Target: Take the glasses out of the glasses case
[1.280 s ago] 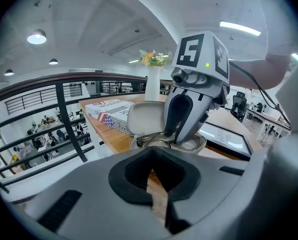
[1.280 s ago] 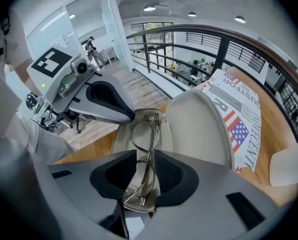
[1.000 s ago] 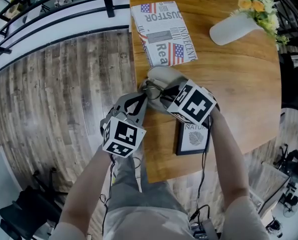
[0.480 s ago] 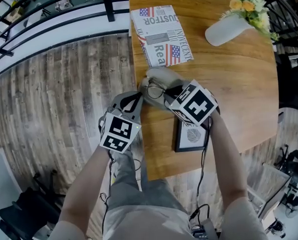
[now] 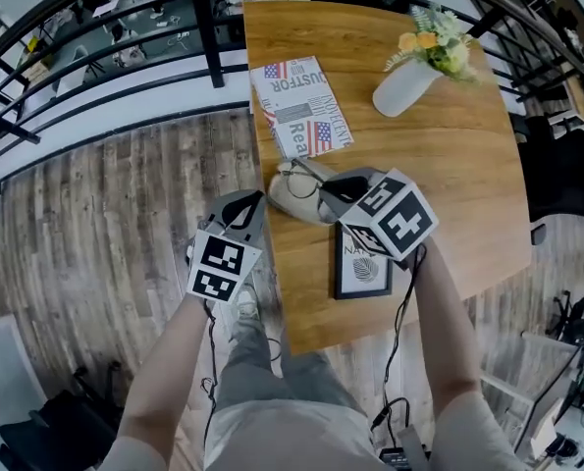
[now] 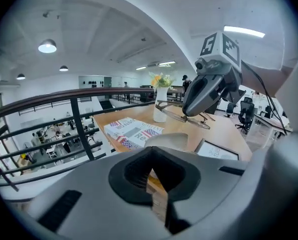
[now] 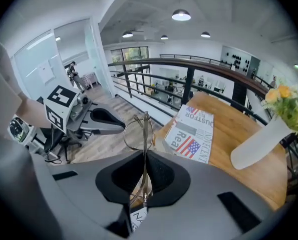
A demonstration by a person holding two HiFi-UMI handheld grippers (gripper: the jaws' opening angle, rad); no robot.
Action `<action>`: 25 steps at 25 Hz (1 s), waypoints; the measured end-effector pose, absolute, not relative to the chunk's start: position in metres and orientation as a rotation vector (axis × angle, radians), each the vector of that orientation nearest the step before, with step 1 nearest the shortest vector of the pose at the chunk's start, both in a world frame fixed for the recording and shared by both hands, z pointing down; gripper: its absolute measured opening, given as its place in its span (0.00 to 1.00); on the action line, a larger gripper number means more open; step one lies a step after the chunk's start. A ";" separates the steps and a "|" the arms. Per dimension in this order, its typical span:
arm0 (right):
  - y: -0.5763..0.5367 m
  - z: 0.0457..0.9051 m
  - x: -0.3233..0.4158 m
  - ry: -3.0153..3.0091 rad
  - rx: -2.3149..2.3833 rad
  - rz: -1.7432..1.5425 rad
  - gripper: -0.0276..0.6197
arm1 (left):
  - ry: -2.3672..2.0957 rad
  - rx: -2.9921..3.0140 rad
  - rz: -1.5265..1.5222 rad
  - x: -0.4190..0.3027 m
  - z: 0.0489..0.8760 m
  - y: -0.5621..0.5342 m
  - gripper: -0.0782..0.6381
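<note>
Gripping the glasses point(image 7: 145, 134) by their thin metal frame, the right gripper point(image 7: 144, 159) held them edge-on between its fingers. Its jaws had just been closing and were pinched on the frame, with one round lens standing clear beyond the fingertips. The glasses hung in the air, out of the cream case point(image 5: 293, 199), which lay on the table point(image 5: 468, 165) just below and ahead of those fingers.

The left gripper point(image 6: 153, 156) pointed at the case from the table's edge. Its fingers were drawn together with nothing between them, and the case sat just past their tips.

Farther out beyond both sets of fingers lay a flag-printed booklet point(image 5: 299, 106). Beyond that stood a white vase point(image 5: 401, 86) of flowers. Behind the right fingers, under the gripper's marker cube, lay a framed print point(image 5: 362, 268).
</note>
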State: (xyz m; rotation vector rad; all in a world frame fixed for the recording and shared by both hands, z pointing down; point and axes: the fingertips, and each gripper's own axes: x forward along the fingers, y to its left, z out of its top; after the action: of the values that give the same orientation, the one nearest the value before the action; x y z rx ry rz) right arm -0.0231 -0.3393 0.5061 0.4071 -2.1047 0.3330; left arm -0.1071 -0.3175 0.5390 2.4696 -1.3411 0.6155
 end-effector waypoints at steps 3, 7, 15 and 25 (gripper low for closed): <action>-0.339 0.463 -0.020 -2.152 0.468 0.292 0.10 | -1.410 2.478 0.571 -0.121 0.501 -0.320 0.13; -0.339 0.401 -0.014 -2.228 0.568 0.233 0.10 | -1.513 2.493 0.531 -0.143 0.448 -0.323 0.13; -0.322 0.274 0.003 -2.425 0.804 0.111 0.11 | -1.681 2.583 0.479 -0.165 0.324 -0.317 0.13; -0.264 0.150 0.026 -2.748 1.090 -0.010 0.11 | -1.870 2.742 0.313 -0.167 0.193 -0.274 0.13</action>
State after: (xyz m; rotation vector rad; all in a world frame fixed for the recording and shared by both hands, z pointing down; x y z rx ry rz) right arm 0.0257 -0.2641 0.1502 1.0904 -2.7476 -0.0102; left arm -0.1666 -0.2737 0.1933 2.7418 -1.8697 0.3130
